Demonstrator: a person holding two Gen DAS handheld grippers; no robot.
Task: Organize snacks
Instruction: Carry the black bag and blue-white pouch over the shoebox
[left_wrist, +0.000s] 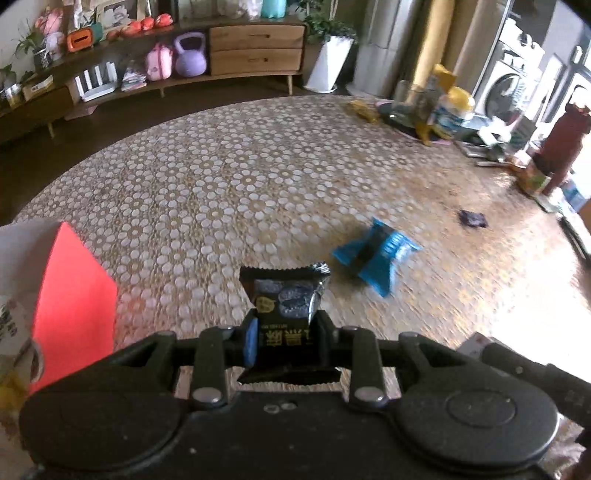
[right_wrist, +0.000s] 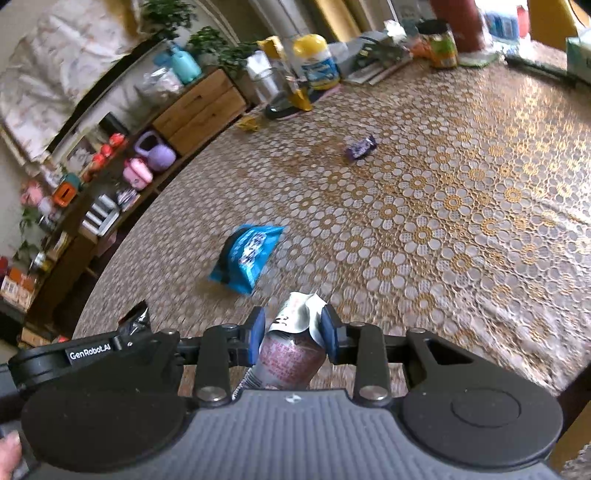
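Lace-clothed table (left_wrist: 258, 177) mostly bare | left jaws grip black packet (left_wrist: 286, 295) | right jaws grip white packet (right_wrist: 291, 350)

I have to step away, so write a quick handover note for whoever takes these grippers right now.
Left gripper: shut on a black snack packet.
Right gripper: shut on a silver-white packet.
On the table: blue snack bag, small purple packet.
Red box sits at the left.
Done: two packets picked up. Left: stow them, then collect the remaining two.
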